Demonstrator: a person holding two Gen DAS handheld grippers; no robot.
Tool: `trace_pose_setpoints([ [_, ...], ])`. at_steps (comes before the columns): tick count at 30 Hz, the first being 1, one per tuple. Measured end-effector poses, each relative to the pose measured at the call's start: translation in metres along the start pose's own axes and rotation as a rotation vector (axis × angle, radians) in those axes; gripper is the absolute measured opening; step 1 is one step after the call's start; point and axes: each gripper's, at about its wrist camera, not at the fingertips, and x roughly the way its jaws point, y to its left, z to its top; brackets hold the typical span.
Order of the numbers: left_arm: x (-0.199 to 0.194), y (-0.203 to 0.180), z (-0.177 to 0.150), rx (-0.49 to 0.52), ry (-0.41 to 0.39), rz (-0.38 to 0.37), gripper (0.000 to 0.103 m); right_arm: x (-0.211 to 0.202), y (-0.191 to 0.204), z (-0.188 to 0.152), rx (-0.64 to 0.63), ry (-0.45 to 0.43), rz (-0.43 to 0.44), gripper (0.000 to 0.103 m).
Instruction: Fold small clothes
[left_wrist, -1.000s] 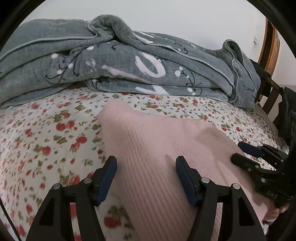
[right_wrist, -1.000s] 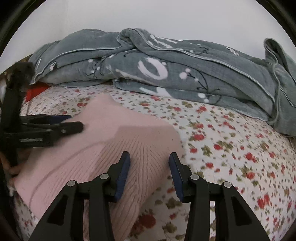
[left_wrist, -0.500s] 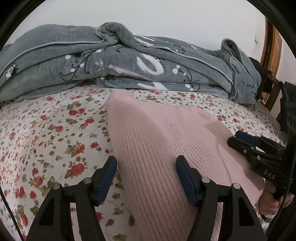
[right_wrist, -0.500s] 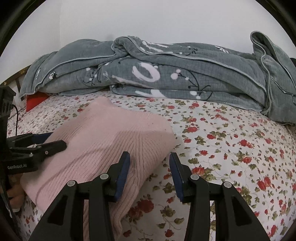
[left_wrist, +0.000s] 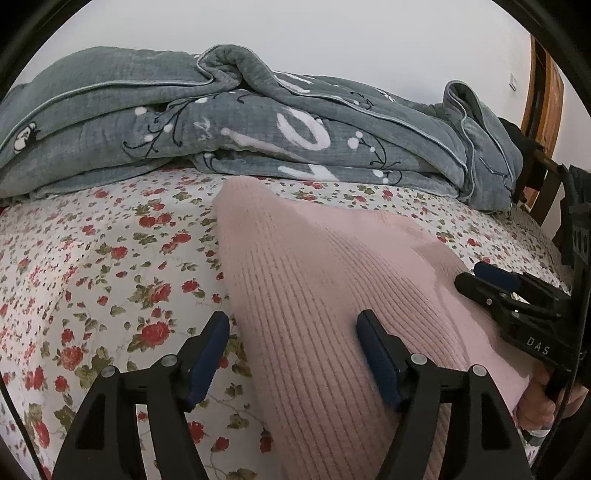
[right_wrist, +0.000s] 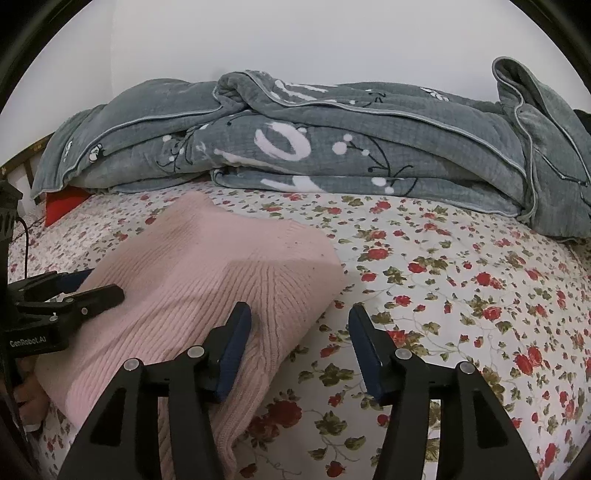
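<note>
Both the left gripper (left_wrist: 291, 360) and right gripper (right_wrist: 299, 349) are widening their released jaws over the folded pink ribbed-knit sweater (right_wrist: 207, 288), gripping nothing, and should be lifting away gently so the fold stays flat.

This is a bedroom in a home. A bed (left_wrist: 110, 258) fills most of both views, made up with a white sheet (right_wrist: 461, 295) printed all over with small red roses and green leaves. Along its far side lies a thick grey quilt (left_wrist: 258, 129), bunched and loosely folded, with pale piping and a white pattern of letters and sprigs. Behind it rises a plain white wall (right_wrist: 295, 37). In the left wrist view a wooden bed frame or headboard (left_wrist: 546, 92) stands at the right edge, with dark clothing draped beside it. A pink ribbed knitted garment (right_wrist: 207, 280) lies folded on the sheet, and something red (right_wrist: 62, 203) shows from under the quilt's left end.
</note>
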Motion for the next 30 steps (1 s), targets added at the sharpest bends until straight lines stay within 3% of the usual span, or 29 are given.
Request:
trace_pose_setpoints([
  [30,-0.013,0.002,-0.012,-0.022,-0.022,-0.003,0.072,-0.002,-0.003,0.0,0.007,-0.006,-0.005,0.06],
])
